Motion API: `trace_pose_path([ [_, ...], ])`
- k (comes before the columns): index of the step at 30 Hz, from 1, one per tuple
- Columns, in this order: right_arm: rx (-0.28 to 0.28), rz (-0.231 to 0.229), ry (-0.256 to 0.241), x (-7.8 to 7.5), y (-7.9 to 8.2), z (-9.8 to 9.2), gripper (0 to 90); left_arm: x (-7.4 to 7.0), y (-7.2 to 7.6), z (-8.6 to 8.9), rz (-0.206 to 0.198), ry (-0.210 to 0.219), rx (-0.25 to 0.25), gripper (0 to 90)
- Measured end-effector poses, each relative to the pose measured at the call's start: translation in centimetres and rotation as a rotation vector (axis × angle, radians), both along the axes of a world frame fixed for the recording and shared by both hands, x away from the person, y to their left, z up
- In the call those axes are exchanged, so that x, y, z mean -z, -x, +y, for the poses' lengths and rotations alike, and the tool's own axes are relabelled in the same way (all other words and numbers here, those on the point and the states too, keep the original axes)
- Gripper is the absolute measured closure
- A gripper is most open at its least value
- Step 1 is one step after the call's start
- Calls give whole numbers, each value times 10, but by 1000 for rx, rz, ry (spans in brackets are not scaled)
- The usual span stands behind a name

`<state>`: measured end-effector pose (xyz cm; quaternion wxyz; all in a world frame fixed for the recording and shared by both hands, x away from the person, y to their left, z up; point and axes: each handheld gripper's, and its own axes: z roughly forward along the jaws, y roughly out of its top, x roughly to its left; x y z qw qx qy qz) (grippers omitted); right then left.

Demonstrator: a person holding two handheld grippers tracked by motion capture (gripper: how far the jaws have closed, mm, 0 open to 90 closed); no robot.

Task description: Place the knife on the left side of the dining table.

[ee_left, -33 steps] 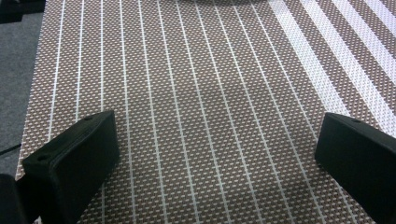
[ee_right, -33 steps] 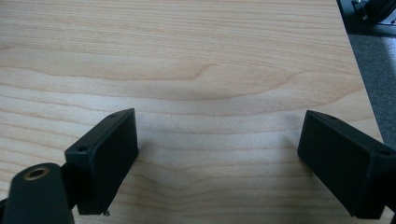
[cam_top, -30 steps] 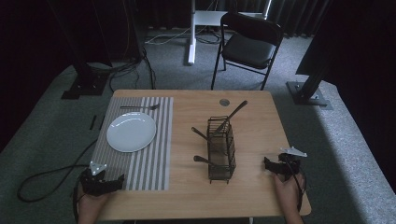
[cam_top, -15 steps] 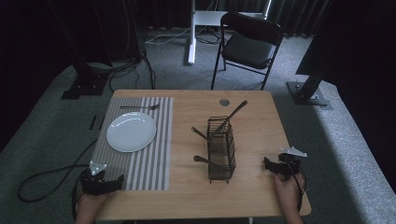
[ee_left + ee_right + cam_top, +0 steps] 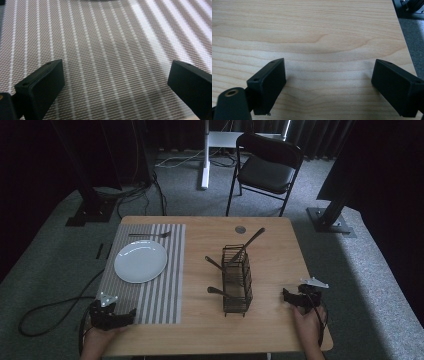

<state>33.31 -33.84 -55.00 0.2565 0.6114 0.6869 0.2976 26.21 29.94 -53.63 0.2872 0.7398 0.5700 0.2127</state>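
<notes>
**Waiting at the near edge, both grippers empty**

Starting from rest, we hold the left gripper (image 5: 131,313) over the near left corner of the striped placemat (image 5: 160,270) and the right gripper (image 5: 286,296) over bare wood near the right edge of the table (image 5: 280,245). The things nearest our work sit between them: a wire cutlery basket (image 5: 236,280) right of centre, with dark-handled utensils (image 5: 250,241) poking out of it at angles, a white plate (image 5: 140,261) on the placemat, and a fork (image 5: 149,235) lying along the mat's far edge.

We judge the main risk to be the basket. It looks light and tall, and the handles jut out sideways; a reach from the right that catches one could tip or drag the whole basket. On the left, a low sweep across the mat could ruck the weave and shift the plate.

In the left gripper view our jaws stand wide apart over the woven stripes, with nothing between them. In the right gripper view the jaws are equally spread above the wood grain, also holding nothing. Whether either pair touches the surface we cannot tell.
</notes>
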Motion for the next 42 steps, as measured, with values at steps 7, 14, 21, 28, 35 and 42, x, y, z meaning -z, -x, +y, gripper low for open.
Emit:
trace_pose_path([
  [7, 0, 0, 0, 0, 0, 0, 117, -15, 1, -19, -27, 19, 67, 12],
  [14, 1, 0, 0, 0, 0, 0, 117, -32, 3, -35, -58, 43, 127, 12],
  [21, 1, 1, -1, 0, 0, 0, 117, -51, 6, -57, -87, 55, 212, 12],
  [28, 1, 1, -1, 0, 0, 0, 117, -65, 9, -77, -108, 54, 270, 13],
  [35, 2, 1, -1, 0, 0, 0, 117, -80, 16, -97, -137, 74, 337, 12],
  [42, 2, 1, -1, 0, 0, 0, 117, -97, 21, -114, -162, 94, 406, 12],
])
